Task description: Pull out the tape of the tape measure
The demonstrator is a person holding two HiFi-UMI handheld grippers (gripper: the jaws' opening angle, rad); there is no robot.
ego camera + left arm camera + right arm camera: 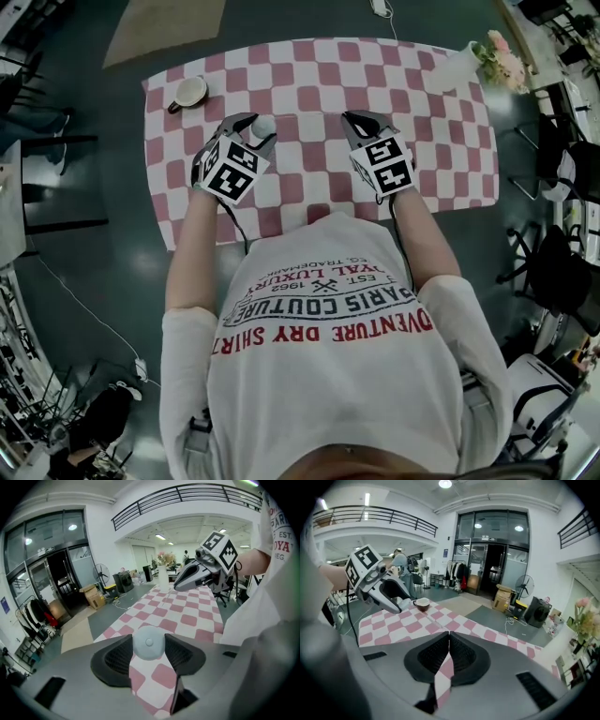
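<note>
Now your left hand-held gripper (148, 645) grasps the round tape measure (149, 639), at about 9 o'clock from the checked surface's (309, 84) middle. Your right hand-held gripper (449, 639), at 3 o'clock of it, is clenched on nothing visible.

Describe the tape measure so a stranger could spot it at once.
On the red-and-white checked tablecloth, find the left gripper. The tape measure is the pale round disc clamped between its jaws; unlike the cup, it has no handle.
</note>
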